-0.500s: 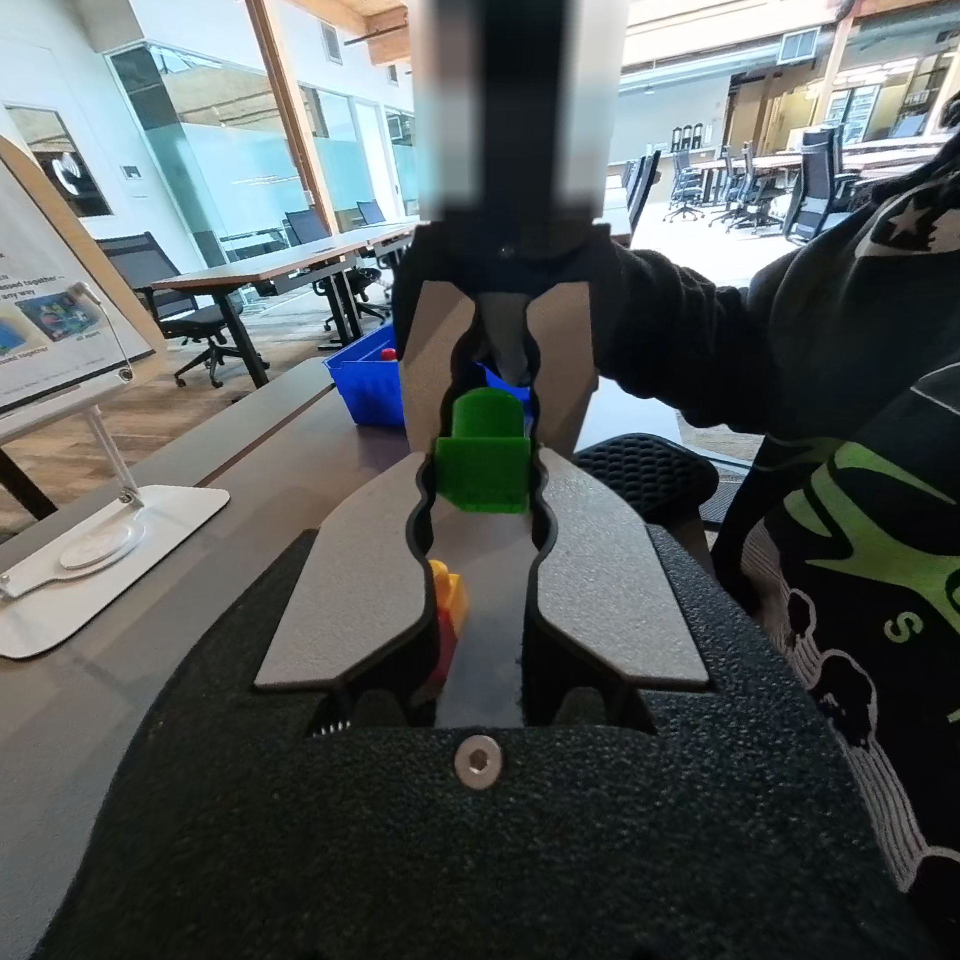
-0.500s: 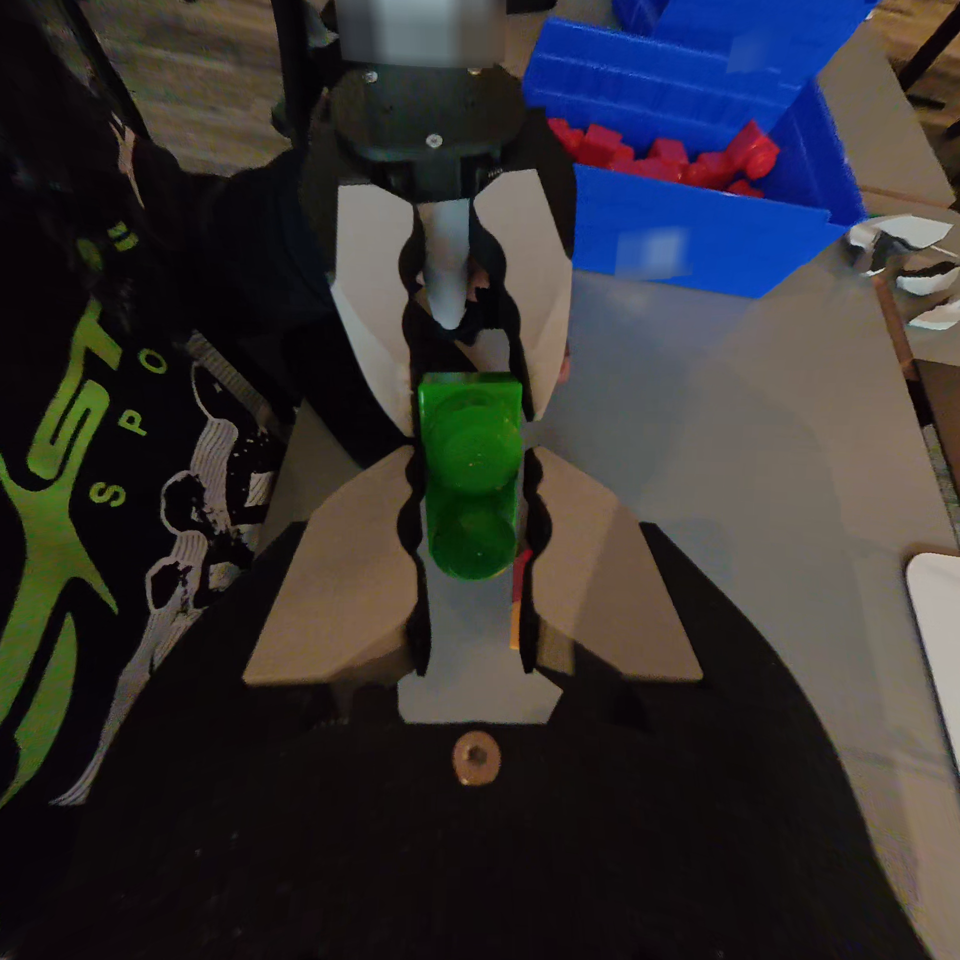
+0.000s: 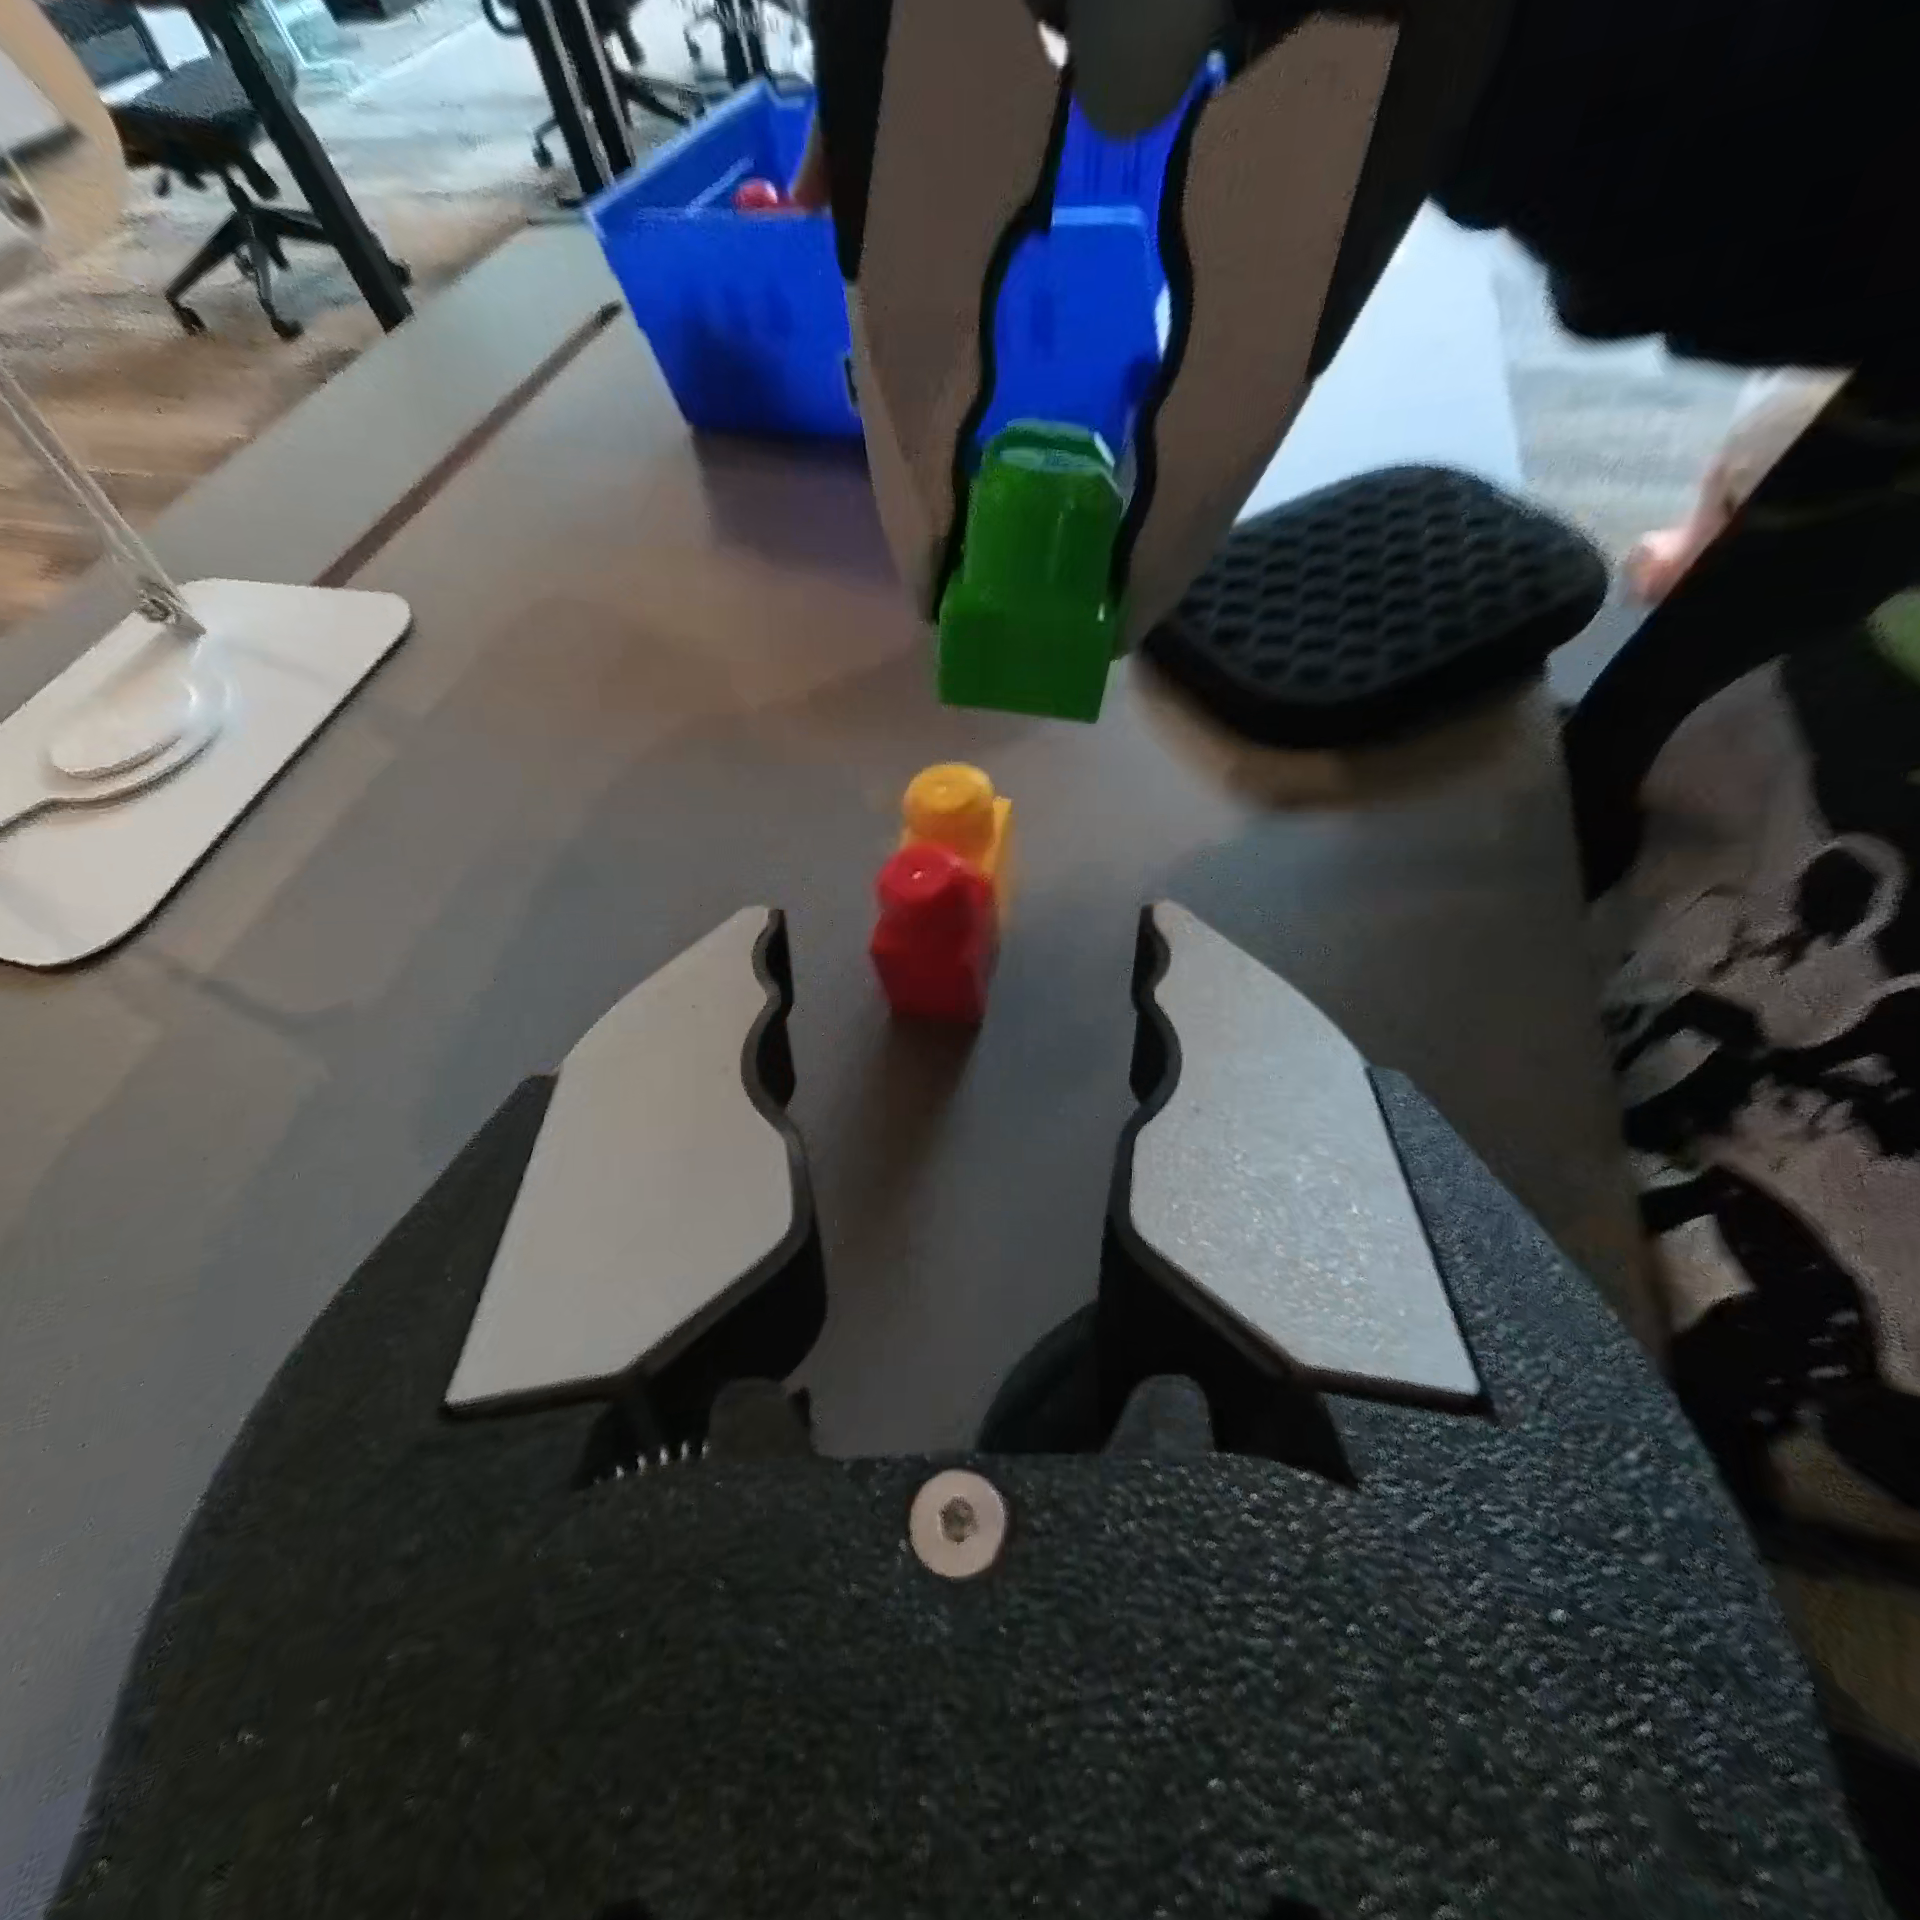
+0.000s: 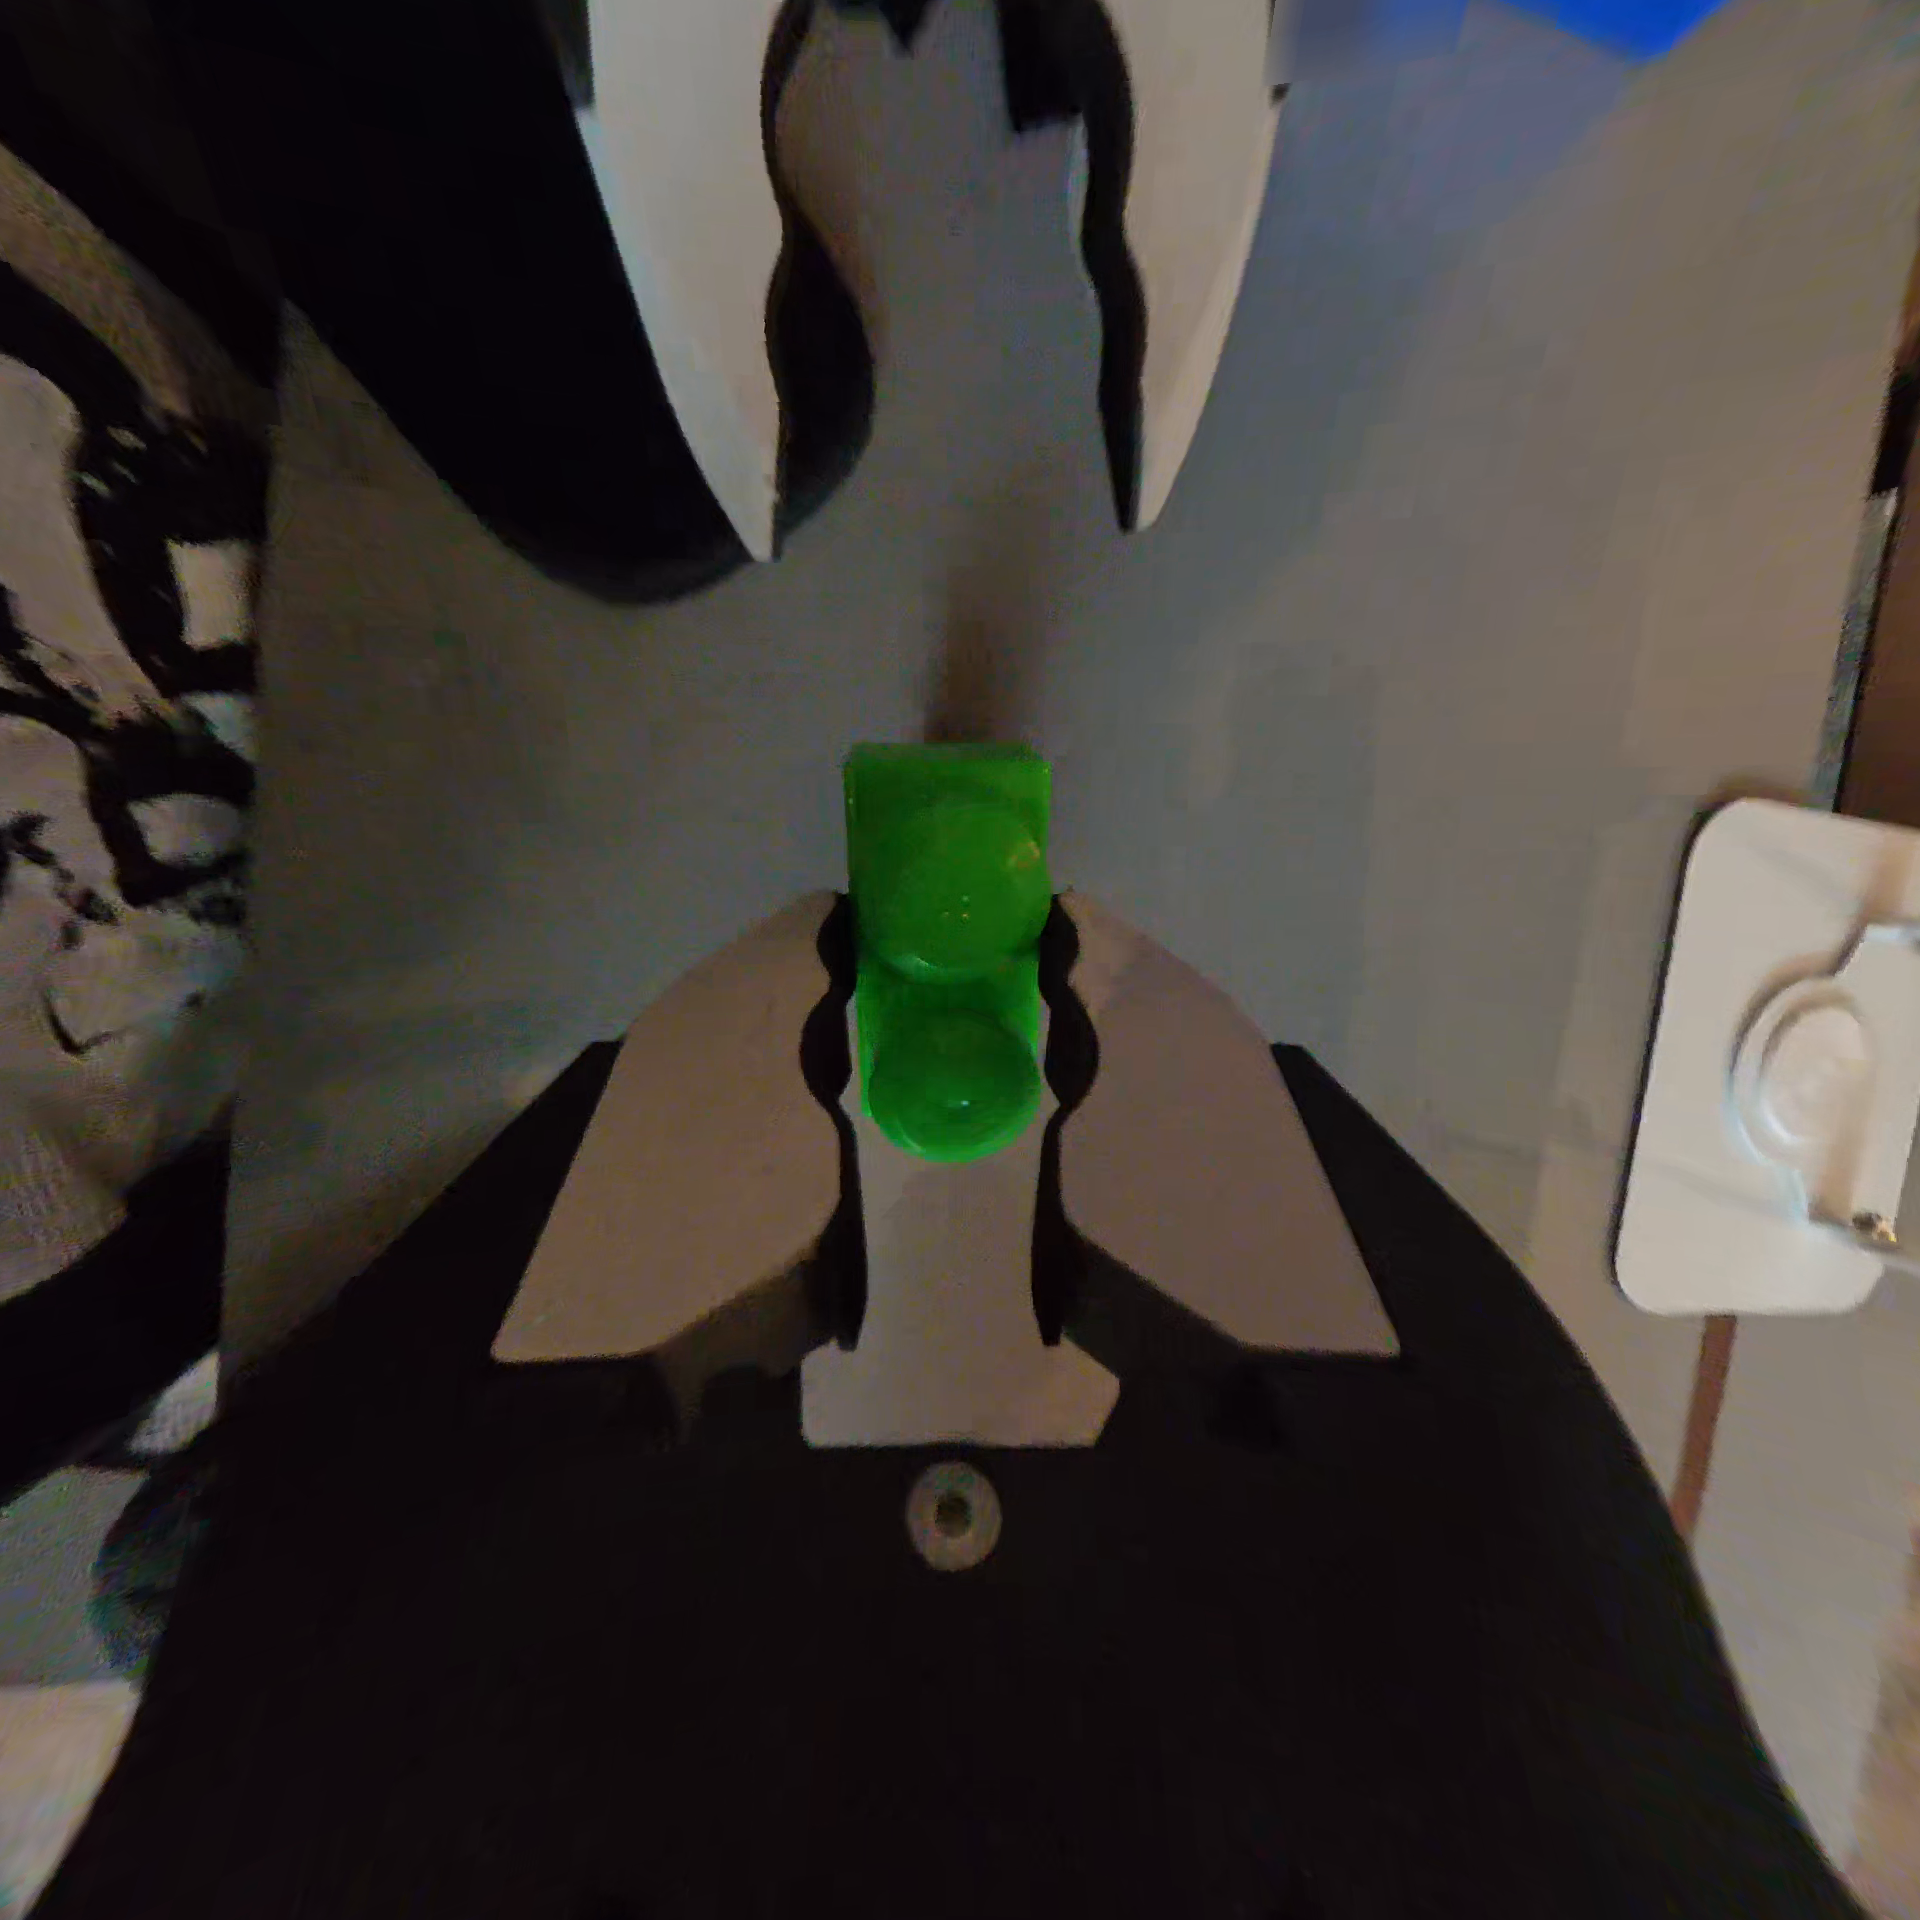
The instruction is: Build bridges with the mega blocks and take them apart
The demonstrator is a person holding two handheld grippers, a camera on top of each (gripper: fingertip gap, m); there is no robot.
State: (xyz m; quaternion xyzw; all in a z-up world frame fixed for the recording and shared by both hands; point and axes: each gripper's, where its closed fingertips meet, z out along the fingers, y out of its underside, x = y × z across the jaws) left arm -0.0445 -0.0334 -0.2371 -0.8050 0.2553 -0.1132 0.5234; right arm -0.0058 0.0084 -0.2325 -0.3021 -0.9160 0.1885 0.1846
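A red block (image 3: 930,935) and a yellow block (image 3: 956,816) stand side by side on the dark table, just ahead of my left gripper (image 3: 956,935). My left gripper is open and empty, its jaws wide apart. My right gripper (image 4: 948,914) is shut on a green two-stud block (image 4: 945,956) and holds it above the table. In the left wrist view the right gripper (image 3: 1023,613) hangs tip-down beyond the two blocks with the green block (image 3: 1029,592) in it. In the right wrist view the open left gripper (image 4: 951,520) shows at the top.
A blue bin (image 3: 727,281) with red blocks stands at the far end of the table (image 3: 520,727). A white stand base (image 3: 156,727) lies at the left, also in the right wrist view (image 4: 1766,1060). A black mesh chair back (image 3: 1371,592) and the person's dark sleeve are at the right.
My left gripper has opened and let go of the green block, then pulled back. The right gripper still holds the green block, now lifted clear. The red and yellow blocks stand uncovered.
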